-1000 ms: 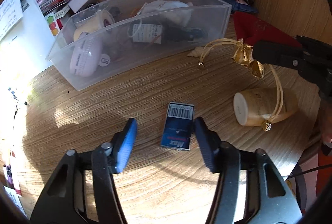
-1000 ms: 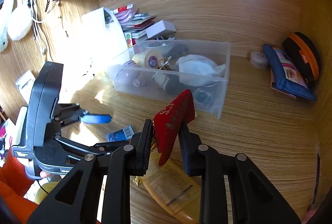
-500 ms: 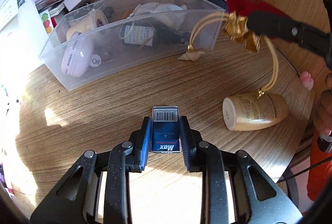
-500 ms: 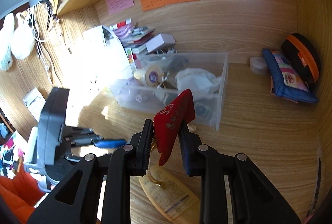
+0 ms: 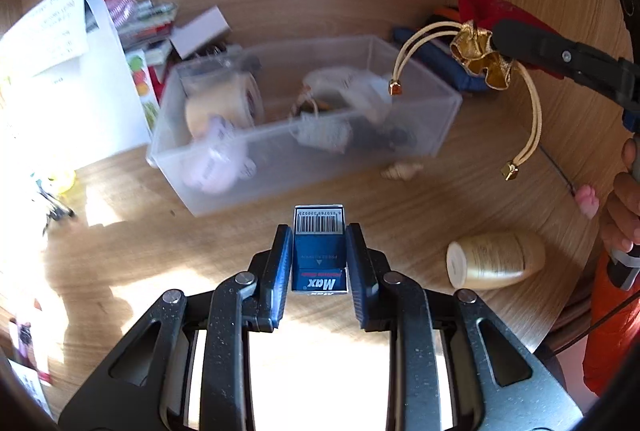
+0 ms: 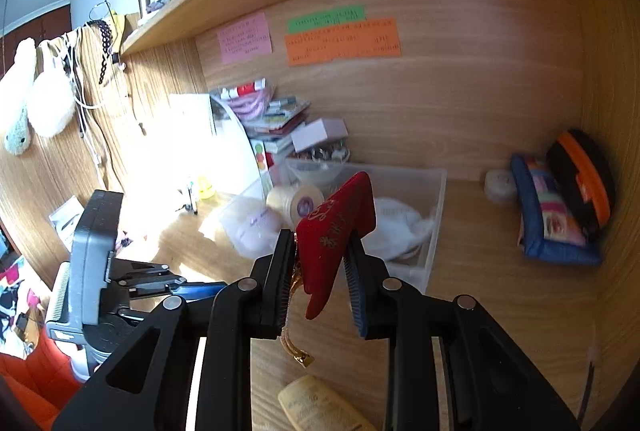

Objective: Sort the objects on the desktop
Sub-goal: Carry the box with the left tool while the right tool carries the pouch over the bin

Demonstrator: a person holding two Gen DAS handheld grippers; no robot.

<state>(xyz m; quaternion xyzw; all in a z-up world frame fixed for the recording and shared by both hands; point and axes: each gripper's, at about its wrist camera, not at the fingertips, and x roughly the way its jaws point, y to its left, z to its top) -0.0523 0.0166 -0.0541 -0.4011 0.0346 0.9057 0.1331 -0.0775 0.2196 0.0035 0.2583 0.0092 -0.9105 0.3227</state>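
Observation:
My left gripper (image 5: 320, 255) is shut on a small blue box marked "Max" (image 5: 319, 251) and holds it above the wooden desk, in front of the clear plastic bin (image 5: 416, 147). My right gripper (image 6: 320, 267) is shut on a red drawstring pouch (image 6: 336, 231) with gold trim and cords, held in the air above the desk near the bin (image 6: 436, 215). In the left wrist view the pouch (image 5: 480, 7) hangs at the upper right, to the right of the bin. The bin holds a tape roll, a white cloth and other small items.
A cream bottle (image 5: 496, 259) lies on its side on the desk at the right, also low in the right wrist view (image 6: 320, 407). A small shell (image 5: 402, 171) lies by the bin. Pouches (image 6: 556, 215) lean in the right corner. Papers and boxes (image 5: 160, 27) stand behind the bin.
My left gripper closed on the blue box and lifted it off the desk. My right gripper rose with the red pouch toward the bin.

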